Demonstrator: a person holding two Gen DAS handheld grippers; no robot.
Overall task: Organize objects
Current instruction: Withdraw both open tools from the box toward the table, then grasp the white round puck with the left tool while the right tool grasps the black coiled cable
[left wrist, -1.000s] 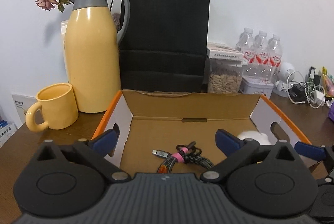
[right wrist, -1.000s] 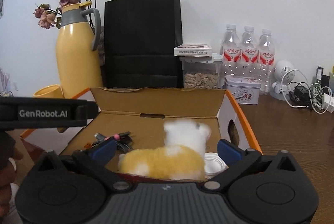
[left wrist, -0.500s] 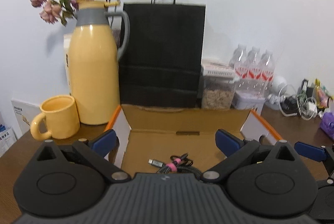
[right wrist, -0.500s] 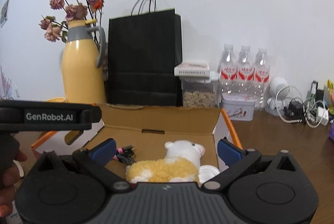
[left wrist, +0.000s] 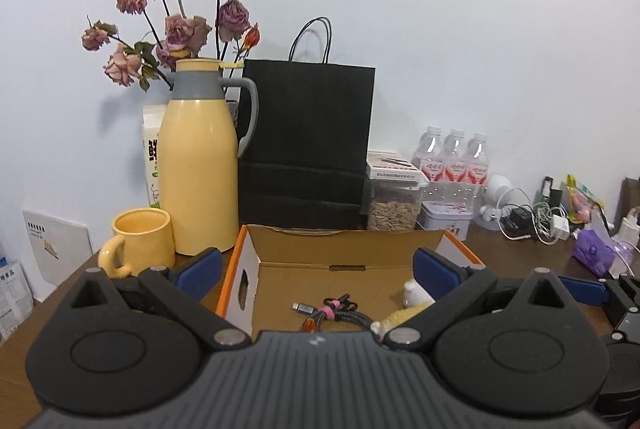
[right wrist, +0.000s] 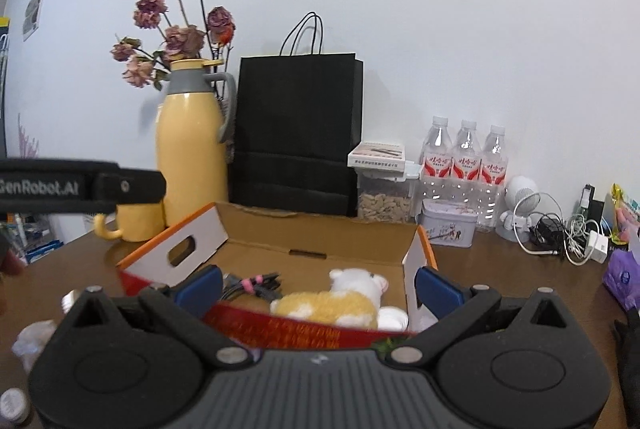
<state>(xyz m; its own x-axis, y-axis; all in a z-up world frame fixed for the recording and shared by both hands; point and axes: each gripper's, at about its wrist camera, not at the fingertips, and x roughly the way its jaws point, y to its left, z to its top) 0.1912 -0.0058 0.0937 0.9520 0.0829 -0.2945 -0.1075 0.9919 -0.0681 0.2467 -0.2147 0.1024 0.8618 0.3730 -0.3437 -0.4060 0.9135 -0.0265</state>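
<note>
An open cardboard box (left wrist: 348,255) with orange-edged white flaps sits on the brown table; it also shows in the right wrist view (right wrist: 320,241). Inside lie a bundled cable with a pink tie (left wrist: 334,313) (right wrist: 252,283) and a yellow and white plush toy (right wrist: 340,299) (left wrist: 414,295). My left gripper (left wrist: 318,271) is open and empty, held back from the box's near side. My right gripper (right wrist: 318,285) is open and empty, above the box's red front edge (right wrist: 288,327).
A yellow thermos (left wrist: 198,165) with dried roses, a yellow mug (left wrist: 140,243), a black paper bag (left wrist: 306,145), a seed jar (left wrist: 394,207), water bottles (left wrist: 454,157), a tin (right wrist: 450,227) and tangled chargers (right wrist: 560,233) stand behind the box. A purple pack (left wrist: 594,251) lies at the right.
Both grippers have pulled back and risen from the box, so the box and its contents look smaller and lower. The plush toy and cable stay inside the box.
</note>
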